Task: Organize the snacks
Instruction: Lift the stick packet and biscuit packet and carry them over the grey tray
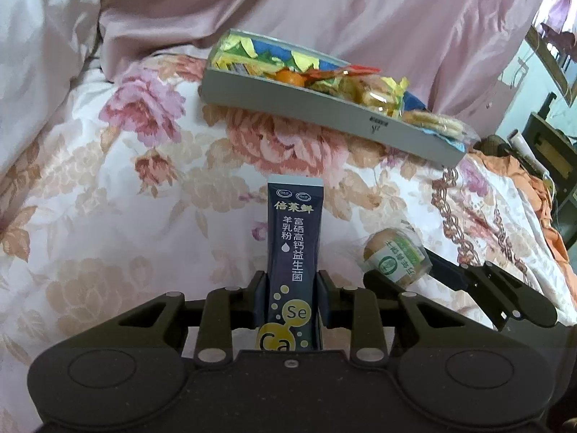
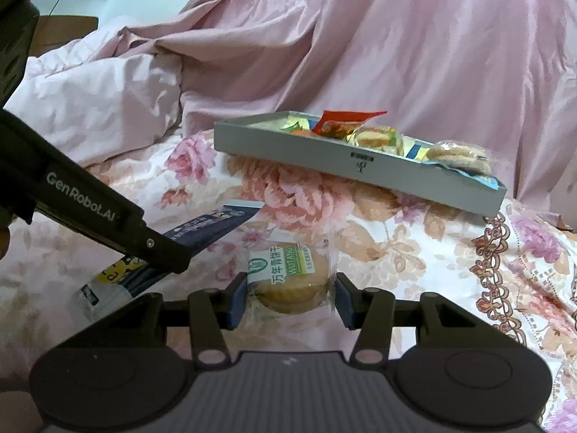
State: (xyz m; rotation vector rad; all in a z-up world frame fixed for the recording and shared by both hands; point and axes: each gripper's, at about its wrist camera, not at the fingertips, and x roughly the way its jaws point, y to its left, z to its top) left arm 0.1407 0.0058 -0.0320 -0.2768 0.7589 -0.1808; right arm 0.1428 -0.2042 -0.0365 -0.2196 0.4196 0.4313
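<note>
1. Sachet point(image 1: 293, 252) first: your left hand-held gripper point(image 1: 292, 299) is clenched on this dark, flat powder stick near its lower end, so most of its length stands free above the floral quilt point(image 1: 108, 187). Keep it level as you carry it, since thin foil like this probably bends easily.
2. Biscuit point(image 2: 293, 280) next: it lies on the quilt between the pads of your right hand-held gripper point(image 2: 288, 297). The left pad touches the crinkly clear wrapper; whether the right one bears on it I cannot tell. Squeeze the round cake, not the loose film.
3. Grey tray point(image 2: 310, 160) sits tilted on the quilt beyond both snacks, already holding wrapped biscuits and glossy packets. Lower each item flat into a gap.
4. Soft bedding gives underneath, so set things down gently or the tray may tip.
</note>
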